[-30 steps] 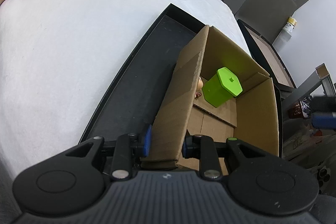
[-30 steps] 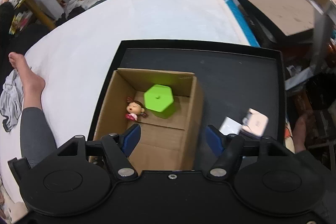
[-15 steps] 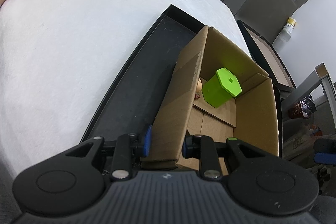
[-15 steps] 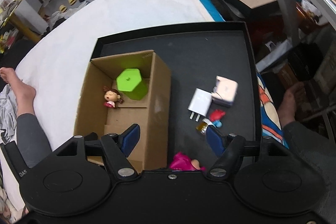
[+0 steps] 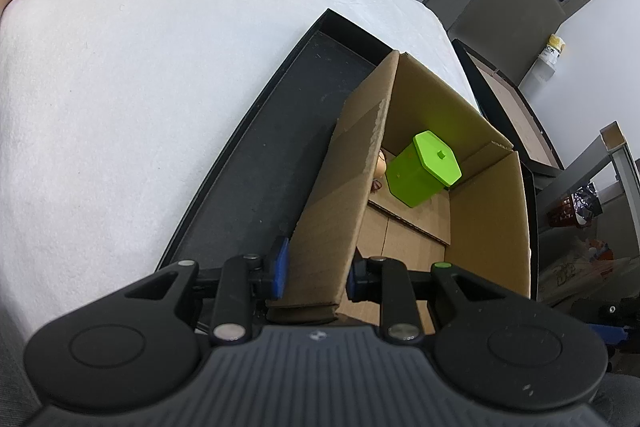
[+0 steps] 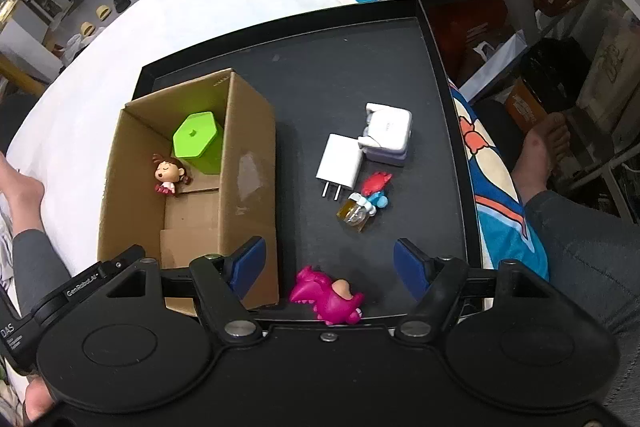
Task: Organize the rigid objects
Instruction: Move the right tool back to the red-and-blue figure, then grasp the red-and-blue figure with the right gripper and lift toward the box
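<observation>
White bedding carries a black tray (image 6: 436,75) where the left gripper (image 5: 314,273) pinches the cardboard box (image 6: 248,163) wall, while the right gripper (image 6: 328,263), jaws wide and empty, hangs over the pink dinosaur toy (image 6: 326,297) just right of that box, likely light, hard and best pinched across its body.

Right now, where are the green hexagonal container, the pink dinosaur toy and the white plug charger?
green hexagonal container (image 6: 195,137): right wrist view, on its flat lid.
pink dinosaur toy (image 6: 322,297): right wrist view, on its body.
white plug charger (image 6: 340,161): right wrist view, on its broad white face.
</observation>
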A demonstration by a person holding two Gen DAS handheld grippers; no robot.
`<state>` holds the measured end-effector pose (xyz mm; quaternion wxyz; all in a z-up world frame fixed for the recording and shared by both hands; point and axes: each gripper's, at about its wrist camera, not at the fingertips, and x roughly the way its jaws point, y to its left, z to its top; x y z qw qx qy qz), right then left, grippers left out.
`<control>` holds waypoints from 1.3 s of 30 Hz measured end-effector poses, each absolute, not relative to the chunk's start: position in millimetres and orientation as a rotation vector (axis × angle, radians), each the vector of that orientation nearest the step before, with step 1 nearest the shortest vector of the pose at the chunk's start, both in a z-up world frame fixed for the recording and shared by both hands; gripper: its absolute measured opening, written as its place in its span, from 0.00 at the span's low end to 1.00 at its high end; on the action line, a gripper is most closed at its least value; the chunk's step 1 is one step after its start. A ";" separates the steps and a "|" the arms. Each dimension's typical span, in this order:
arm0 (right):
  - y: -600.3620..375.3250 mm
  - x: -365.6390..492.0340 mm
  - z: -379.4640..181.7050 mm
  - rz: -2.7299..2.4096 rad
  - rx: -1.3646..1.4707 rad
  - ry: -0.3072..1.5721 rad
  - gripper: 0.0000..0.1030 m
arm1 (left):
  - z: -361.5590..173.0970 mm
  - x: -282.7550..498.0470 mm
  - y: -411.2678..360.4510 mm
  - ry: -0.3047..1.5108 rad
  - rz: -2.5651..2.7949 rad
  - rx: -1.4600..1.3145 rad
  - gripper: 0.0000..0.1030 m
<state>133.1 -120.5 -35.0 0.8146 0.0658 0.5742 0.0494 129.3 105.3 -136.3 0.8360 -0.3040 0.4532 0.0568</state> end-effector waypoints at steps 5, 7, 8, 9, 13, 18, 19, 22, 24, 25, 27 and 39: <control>-122.0 133.7 -40.2 0.101 0.150 1.227 0.68 | -136.7 130.2 104.4 0.960 0.121 -0.640 0.24; -122.5 135.4 -42.9 0.098 0.152 1.232 0.68 | -137.0 130.3 104.4 0.960 0.121 -0.642 0.24; -122.9 136.1 -43.7 0.097 0.151 1.230 0.68 | -137.3 129.7 104.3 0.959 0.121 -0.642 0.24; -123.1 137.0 -44.3 0.095 0.149 1.228 0.68 | -137.3 129.7 104.4 0.959 0.121 -0.642 0.24; -126.2 141.2 -50.1 0.081 0.153 1.228 0.68 | -137.9 129.9 104.9 0.960 0.119 -0.645 0.24; -134.2 147.8 -63.7 0.053 0.179 1.239 0.67 | -138.5 129.8 106.1 0.960 0.120 -0.651 0.24; -135.7 149.7 -66.5 0.047 0.185 1.241 0.67 | -138.6 129.9 105.9 0.960 0.120 -0.650 0.24; -139.7 155.2 -74.5 0.031 0.206 1.242 0.64 | -138.3 129.6 105.3 0.959 0.121 -0.647 0.24; -142.7 159.1 -80.9 0.025 0.234 1.246 0.59 | -138.0 129.6 105.2 0.959 0.121 -0.647 0.24; -144.3 161.0 -84.3 0.022 0.252 1.250 0.57 | -138.1 129.6 105.2 0.959 0.121 -0.647 0.24; -146.4 165.1 -90.9 0.017 0.285 1.255 0.53 | -137.9 129.5 105.1 0.959 0.121 -0.648 0.24; -156.1 180.6 -128.5 -0.054 0.446 1.269 0.41 | -138.5 129.5 105.2 0.959 0.121 -0.651 0.24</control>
